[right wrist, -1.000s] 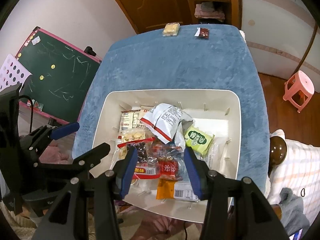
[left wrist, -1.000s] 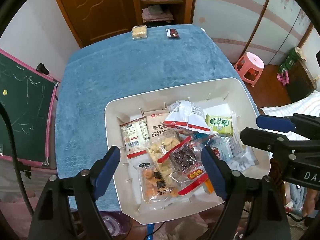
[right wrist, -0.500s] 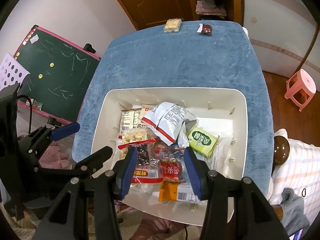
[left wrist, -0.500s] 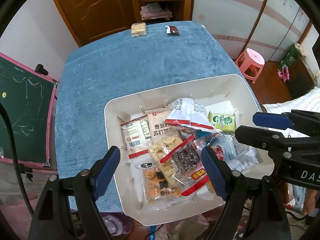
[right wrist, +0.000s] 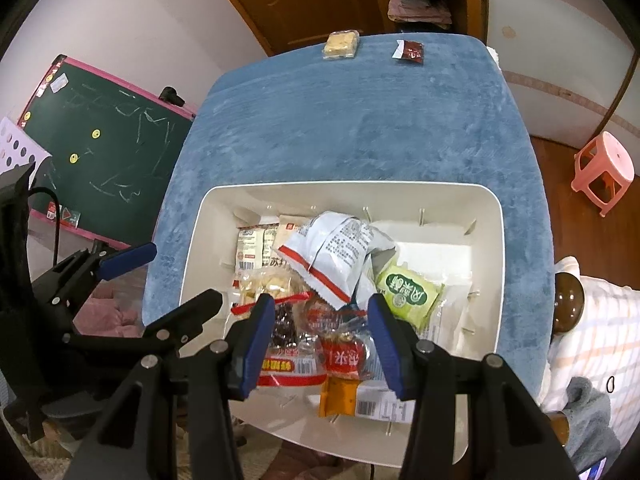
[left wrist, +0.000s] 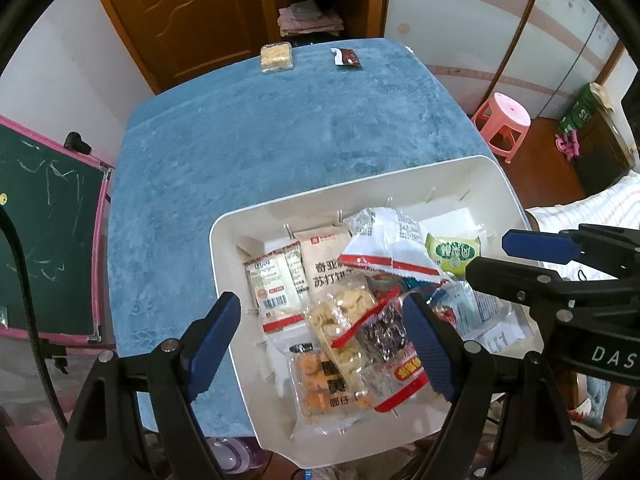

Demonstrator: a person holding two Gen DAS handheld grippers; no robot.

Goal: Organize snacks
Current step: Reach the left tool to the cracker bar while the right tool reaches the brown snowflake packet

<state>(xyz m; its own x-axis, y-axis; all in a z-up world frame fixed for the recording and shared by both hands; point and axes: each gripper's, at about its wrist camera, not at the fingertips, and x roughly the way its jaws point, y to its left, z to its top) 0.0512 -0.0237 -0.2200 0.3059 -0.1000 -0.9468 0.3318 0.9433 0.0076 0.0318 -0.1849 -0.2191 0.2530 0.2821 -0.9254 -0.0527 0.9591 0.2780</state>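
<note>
Snacks (right wrist: 320, 320) in bin (right wrist: 486, 216) below right gripper (right wrist: 320, 338), untouched.

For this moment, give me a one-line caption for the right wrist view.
Right gripper hovers open over a white bin of mixed snack packets on a blue tablecloth, two packets set at the far edge.

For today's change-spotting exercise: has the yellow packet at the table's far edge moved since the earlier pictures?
No. The yellow packet still lies at the far edge, left of the dark red packet.
</note>
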